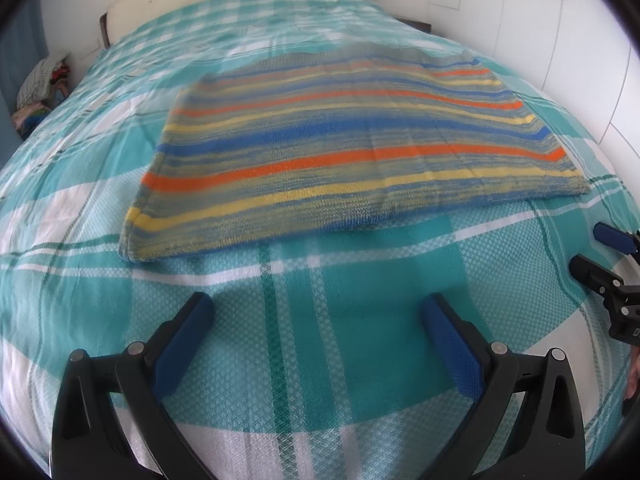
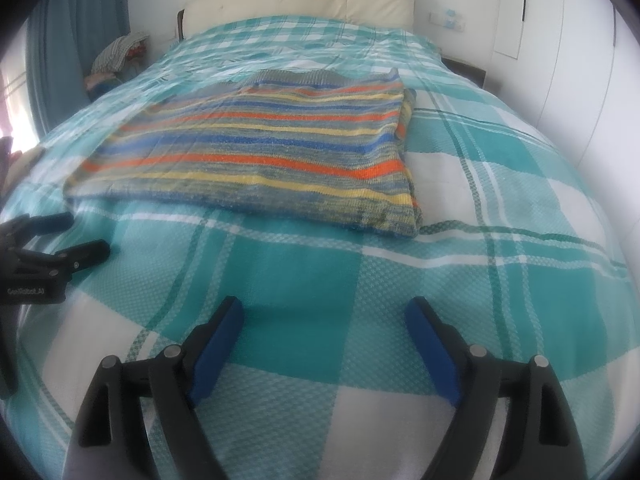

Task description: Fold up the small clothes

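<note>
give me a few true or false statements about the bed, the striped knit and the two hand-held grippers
1. The striped knit lies flat on the checked bedspread. True.
2. The left hand-held gripper is clamped on the knit's near edge. False: it is open with only bedspread between its fingers, short of the knit.
3. The right hand-held gripper is open and holds nothing. True.
4. The knit is plain grey. False: it carries orange, yellow and blue stripes.
5. A cream headboard stands at the far end of the bed. True.
6. The knit hangs over the bed's side. False: it rests wholly on top of the bed.
</note>
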Demonstrator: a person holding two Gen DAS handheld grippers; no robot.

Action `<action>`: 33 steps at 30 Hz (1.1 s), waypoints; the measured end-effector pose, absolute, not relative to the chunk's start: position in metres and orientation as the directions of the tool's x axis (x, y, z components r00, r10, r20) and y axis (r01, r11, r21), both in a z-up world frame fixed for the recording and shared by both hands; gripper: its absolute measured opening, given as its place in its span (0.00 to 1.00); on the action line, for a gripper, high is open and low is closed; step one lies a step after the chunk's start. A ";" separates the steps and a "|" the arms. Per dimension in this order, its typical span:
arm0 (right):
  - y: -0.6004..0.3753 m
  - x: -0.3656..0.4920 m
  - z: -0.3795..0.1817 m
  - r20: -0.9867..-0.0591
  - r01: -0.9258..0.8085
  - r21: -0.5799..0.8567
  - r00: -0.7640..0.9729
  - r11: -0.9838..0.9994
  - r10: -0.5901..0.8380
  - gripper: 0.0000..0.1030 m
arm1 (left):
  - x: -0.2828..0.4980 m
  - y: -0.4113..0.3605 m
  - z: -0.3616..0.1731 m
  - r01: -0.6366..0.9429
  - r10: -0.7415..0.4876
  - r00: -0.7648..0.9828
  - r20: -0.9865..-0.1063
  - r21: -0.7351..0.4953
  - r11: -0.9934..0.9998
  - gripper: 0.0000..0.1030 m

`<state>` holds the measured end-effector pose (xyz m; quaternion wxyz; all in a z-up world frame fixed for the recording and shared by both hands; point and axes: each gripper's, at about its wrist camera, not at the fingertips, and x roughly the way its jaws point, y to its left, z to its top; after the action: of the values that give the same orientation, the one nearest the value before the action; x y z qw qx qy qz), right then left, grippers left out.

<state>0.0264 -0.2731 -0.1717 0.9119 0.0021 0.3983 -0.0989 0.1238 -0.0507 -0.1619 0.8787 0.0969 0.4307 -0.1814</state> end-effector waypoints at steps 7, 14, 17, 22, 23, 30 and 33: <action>-0.272 0.026 -0.172 -0.727 0.180 -0.070 0.664 0.981 -0.174 0.83 | 0.124 -0.051 -0.162 0.402 -0.238 0.562 -0.792 0.010 0.916 1.00; -0.273 0.026 -0.172 -0.727 0.180 -0.068 0.665 0.981 -0.173 0.83 | 0.124 -0.051 -0.162 0.402 -0.238 0.562 -0.792 0.010 0.916 1.00; -0.273 0.026 -0.172 -0.727 0.180 -0.068 0.665 0.981 -0.172 0.83 | 0.124 -0.051 -0.162 0.402 -0.238 0.562 -0.792 0.010 0.916 1.00; -0.273 0.026 -0.172 -0.726 0.181 -0.068 0.665 0.981 -0.173 0.84 | 0.124 -0.051 -0.162 0.402 -0.238 0.562 -0.792 0.010 0.916 1.00; -0.273 0.026 -0.172 -0.726 0.181 -0.068 0.665 0.981 -0.173 0.84 | 0.124 -0.051 -0.162 0.402 -0.238 0.562 -0.792 0.010 0.916 1.00; -0.273 0.026 -0.172 -0.727 0.181 -0.069 0.665 0.981 -0.174 0.84 | 0.125 -0.051 -0.163 0.402 -0.238 0.562 -0.793 0.010 0.916 1.00; -0.273 0.026 -0.172 -0.727 0.181 -0.068 0.665 0.981 -0.173 0.84 | 0.127 -0.050 -0.163 0.401 -0.244 0.554 -0.796 -0.001 0.916 1.00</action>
<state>0.0257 -0.2728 -0.1720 0.9124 0.0047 0.3977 -0.0970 0.1266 -0.0500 -0.1633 0.8769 0.0904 0.4347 -0.1841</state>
